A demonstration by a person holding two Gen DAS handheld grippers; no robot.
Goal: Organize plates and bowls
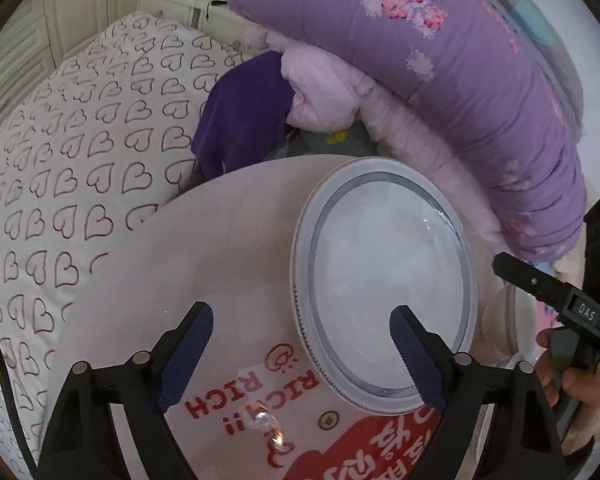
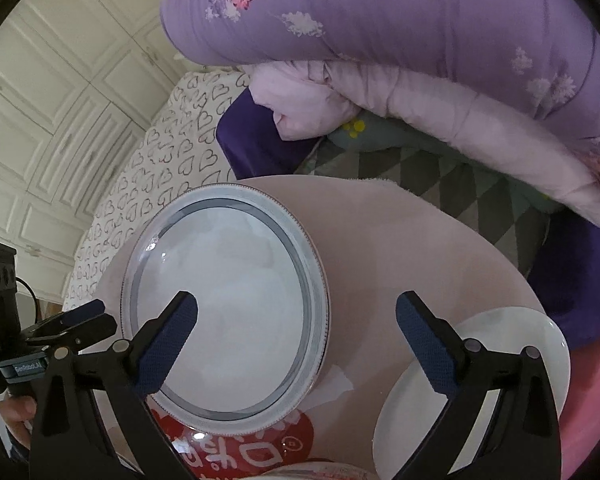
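A white plate with a grey ring and a beaded rim lies flat on a round pale pink table. My left gripper hangs open above the plate's left rim, its right finger over the plate and its left finger over bare table. My right gripper is open too, straddling the plate's right rim from above. A plain white plate sits at the table's lower right, partly under my right gripper's right finger. Nothing is held.
A red printed label covers the near part of the table. Behind it are a heart-print bed cover, folded purple and pink quilts and a dark purple cloth. White wardrobe doors stand at left.
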